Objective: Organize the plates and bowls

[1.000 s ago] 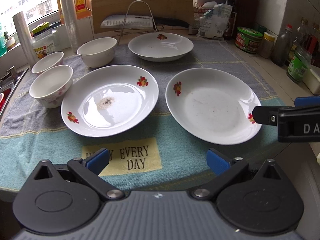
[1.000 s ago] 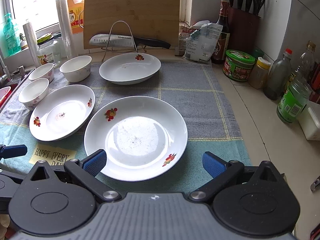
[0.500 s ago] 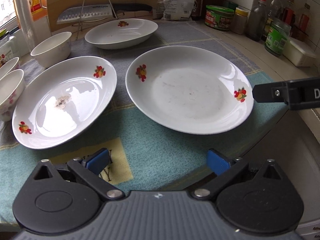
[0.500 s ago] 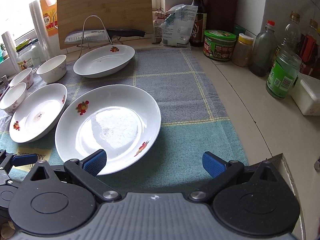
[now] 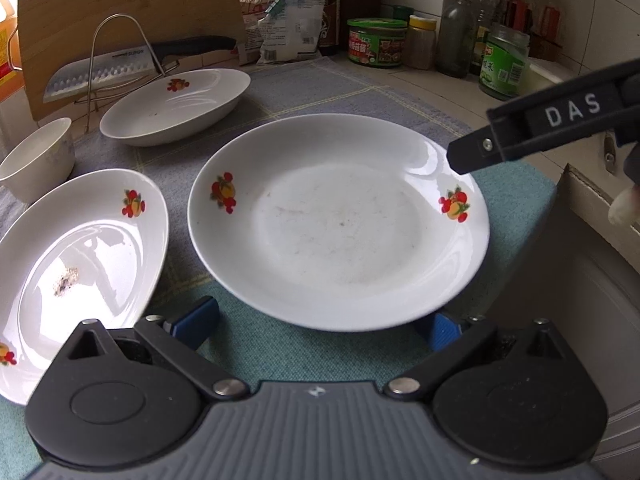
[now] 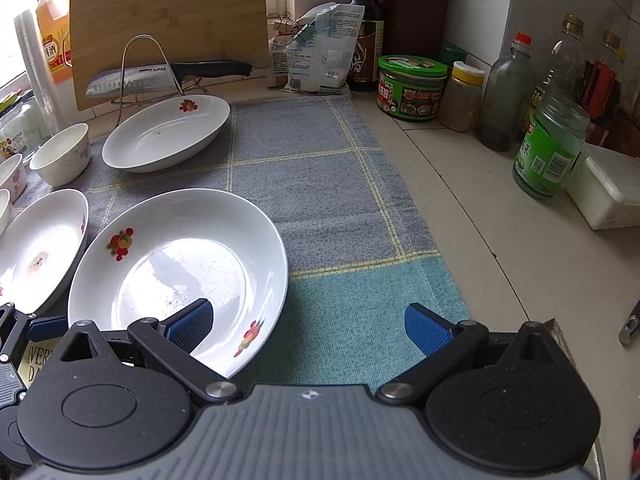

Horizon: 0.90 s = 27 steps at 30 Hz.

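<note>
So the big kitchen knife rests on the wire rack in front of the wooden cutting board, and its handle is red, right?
Not quite: the handle is black, not red, as the right wrist view shows. The rest holds: the big kitchen knife rests on the wire rack in front of the wooden cutting board.

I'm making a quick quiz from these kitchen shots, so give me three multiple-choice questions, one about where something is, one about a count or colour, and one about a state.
1. Where is the knife?
A. On the wire rack by the cutting board
B. In a bowl
C. On the near plate

2. How many plates are on the towel?
A. One
B. Three
C. Five

3. How is the right gripper?
A. Shut on a bowl
B. Shut on the knife
C. Open

Answers: 1 A, it lies across the rack before the board. 2 B, near plate, left plate, far plate. 3 C, its blue fingers stand apart, holding nothing.
</note>
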{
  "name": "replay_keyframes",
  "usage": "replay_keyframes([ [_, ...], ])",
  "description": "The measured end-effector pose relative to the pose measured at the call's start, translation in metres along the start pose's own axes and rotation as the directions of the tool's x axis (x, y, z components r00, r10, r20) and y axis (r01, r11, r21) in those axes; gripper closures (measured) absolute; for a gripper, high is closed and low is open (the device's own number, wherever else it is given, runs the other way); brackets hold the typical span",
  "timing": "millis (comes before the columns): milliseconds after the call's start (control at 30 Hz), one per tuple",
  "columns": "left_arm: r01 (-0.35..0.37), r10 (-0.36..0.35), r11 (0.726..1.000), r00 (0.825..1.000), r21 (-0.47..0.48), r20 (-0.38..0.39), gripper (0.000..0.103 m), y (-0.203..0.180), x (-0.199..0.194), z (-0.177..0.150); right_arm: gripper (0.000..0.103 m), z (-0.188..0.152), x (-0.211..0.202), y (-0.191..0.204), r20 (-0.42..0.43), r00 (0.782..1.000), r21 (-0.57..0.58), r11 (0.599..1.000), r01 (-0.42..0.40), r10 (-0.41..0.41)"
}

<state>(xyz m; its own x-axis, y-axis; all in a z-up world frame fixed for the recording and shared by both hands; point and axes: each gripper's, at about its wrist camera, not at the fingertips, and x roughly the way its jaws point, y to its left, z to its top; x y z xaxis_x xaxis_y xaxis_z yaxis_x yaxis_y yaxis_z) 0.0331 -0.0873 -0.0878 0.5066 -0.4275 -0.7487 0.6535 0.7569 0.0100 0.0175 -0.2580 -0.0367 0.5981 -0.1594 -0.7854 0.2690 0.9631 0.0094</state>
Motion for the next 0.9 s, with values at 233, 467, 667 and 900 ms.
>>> replay_keyframes([
  [233, 0.04, -0.041, 0.998, 0.999, 0.044, 0.035, 0.001, -0.002, 0.001, -0.001, 0.0, 0.013, 0.008, 0.003, -0.019, 1.0, 0.002, 1.0, 0.013, -0.013],
  [467, 0.029, -0.029, 0.999, 1.0, 0.033, 0.01, 0.0, -0.003, 0.004, 0.004, 0.0, 0.033, 0.033, -0.001, -0.052, 0.996, -0.051, 0.996, -0.075, 0.072],
  [667, 0.017, -0.017, 1.0, 1.0, 0.021, 0.026, 0.0, -0.005, 0.004, 0.002, 0.0, 0.046, 0.067, -0.006, -0.12, 0.972, -0.129, 0.968, -0.215, 0.2],
  [900, 0.001, -0.001, 1.0, 0.998, 0.005, 0.057, 0.0, -0.007, 0.001, -0.004, 0.0, 0.05, 0.094, -0.002, -0.206, 0.94, -0.238, 0.918, -0.318, 0.272],
])
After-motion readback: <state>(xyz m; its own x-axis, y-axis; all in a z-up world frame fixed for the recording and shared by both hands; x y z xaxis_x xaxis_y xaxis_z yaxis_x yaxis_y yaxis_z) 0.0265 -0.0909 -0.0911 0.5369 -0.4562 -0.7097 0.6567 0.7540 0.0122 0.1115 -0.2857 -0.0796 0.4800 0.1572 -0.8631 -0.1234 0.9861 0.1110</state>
